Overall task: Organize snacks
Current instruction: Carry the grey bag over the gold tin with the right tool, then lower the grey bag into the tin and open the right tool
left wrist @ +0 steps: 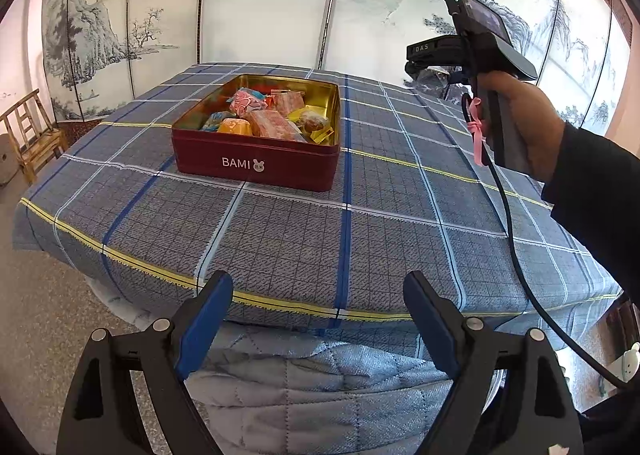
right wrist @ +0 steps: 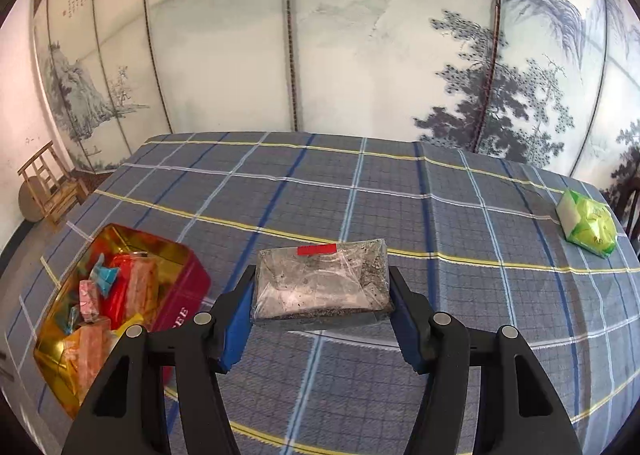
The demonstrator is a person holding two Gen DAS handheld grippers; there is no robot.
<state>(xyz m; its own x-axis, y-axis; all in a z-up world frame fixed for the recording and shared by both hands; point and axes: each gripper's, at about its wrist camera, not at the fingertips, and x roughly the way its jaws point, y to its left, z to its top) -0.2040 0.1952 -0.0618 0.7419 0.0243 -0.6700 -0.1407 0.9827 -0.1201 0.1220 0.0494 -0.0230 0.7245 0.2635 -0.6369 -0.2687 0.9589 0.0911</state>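
A painted landscape screen (right wrist: 320,55) stood behind the surface (right wrist: 440,223), which was covered in a blue plaid cloth. My right claw (right wrist: 322,291) was closed on a clear-wrapped grey snack bar (right wrist: 320,283) with a red sticker near its far edge; the blue pads pressed both of its short ends, and the bar hung above the cloth. To the left of it, near me, sat the red tin (right wrist: 188,295), lidless and gold inside, packed with wrapped snacks in pink, orange, blue and yellow. Far off to the right, near the surface's edge, lay a green and white packet (right wrist: 588,225) by itself.

My left claw (left wrist: 318,315) hovered wide open with nothing between its pads, near the front edge of the surface. Beyond it the tin read "BAMI" on its near wall. At the right my right hand (left wrist: 516,119) gripped its claw's handle.
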